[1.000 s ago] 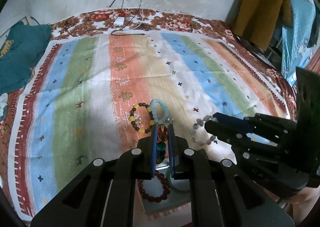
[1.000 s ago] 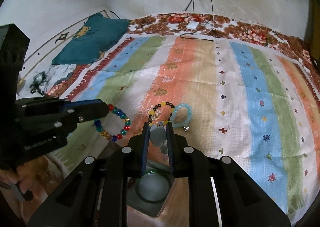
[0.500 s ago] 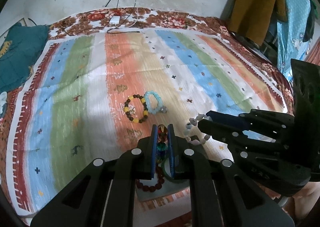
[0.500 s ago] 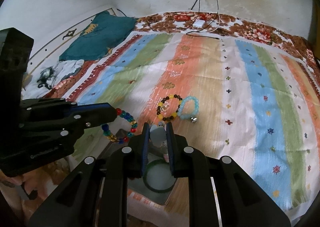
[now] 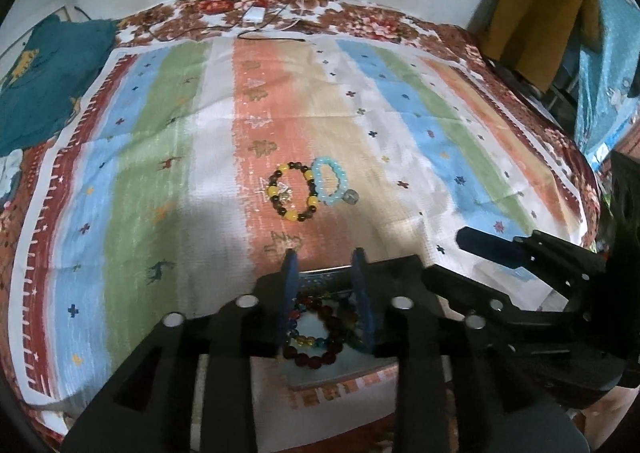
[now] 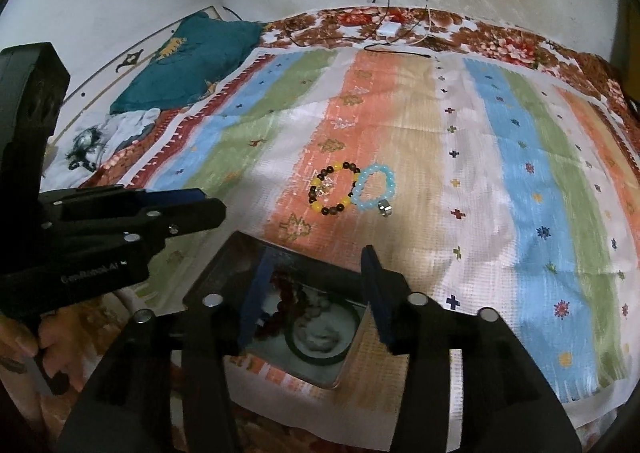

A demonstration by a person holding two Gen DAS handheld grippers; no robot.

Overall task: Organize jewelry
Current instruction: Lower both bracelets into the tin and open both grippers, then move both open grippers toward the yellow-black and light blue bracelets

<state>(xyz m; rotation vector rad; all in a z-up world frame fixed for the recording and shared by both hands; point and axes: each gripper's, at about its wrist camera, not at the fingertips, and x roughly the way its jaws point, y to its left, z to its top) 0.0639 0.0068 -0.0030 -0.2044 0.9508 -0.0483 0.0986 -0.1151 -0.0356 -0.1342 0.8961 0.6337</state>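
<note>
A: Left wrist view: left gripper (image 5: 325,295) has just been opening, jaws narrow and empty over the tray (image 5: 340,375); right gripper (image 6: 313,295) likewise, wider.

B: 2 bracelets (image 6: 352,191) lie beyond on the cloth (image 6: 500,213). Risk: jaws snag tray beads and drag them out.

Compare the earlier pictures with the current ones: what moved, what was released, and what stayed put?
Both grippers have just opened: the left gripper dropped its multicoloured bracelet and the right gripper its pale bead bracelet into the tray. The yellow-and-brown bracelet and light blue bracelet stayed on the cloth.
</note>
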